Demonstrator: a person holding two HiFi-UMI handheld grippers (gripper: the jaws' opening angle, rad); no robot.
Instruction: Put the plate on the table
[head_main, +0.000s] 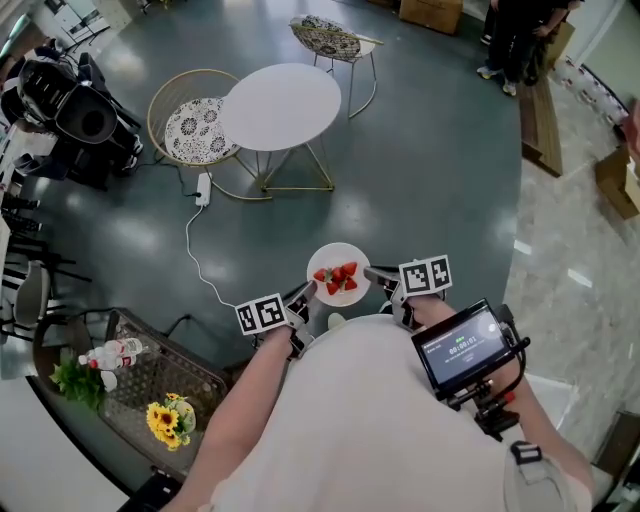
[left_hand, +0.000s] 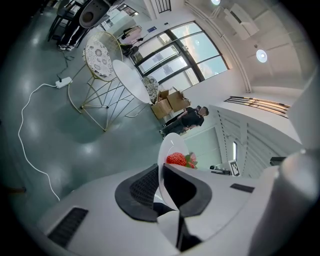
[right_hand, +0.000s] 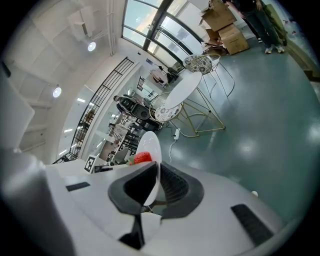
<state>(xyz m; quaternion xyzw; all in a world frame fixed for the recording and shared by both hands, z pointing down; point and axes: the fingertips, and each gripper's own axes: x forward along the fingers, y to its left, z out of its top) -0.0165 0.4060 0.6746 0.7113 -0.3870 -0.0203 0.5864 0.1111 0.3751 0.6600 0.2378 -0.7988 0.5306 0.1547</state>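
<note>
Plate (head_main: 340, 252) of strawberries (head_main: 337, 277) between both fingertips: left gripper (head_main: 304, 292) and right gripper (head_main: 380, 275) each clamped on opposite rims, likely for level carry; table (head_main: 281, 105) well ahead

The floor (head_main: 420, 180) between the held plate (head_main: 338, 272) and the round white table (head_main: 280, 105) is wide open, and the whole table top is free room. A white cord (head_main: 189, 240) and its plug box (head_main: 203, 188) lie on the floor to the left. One chair (head_main: 195, 125) stands just beside the table's left edge, and another chair (head_main: 330, 38) stands at its far right.
</note>
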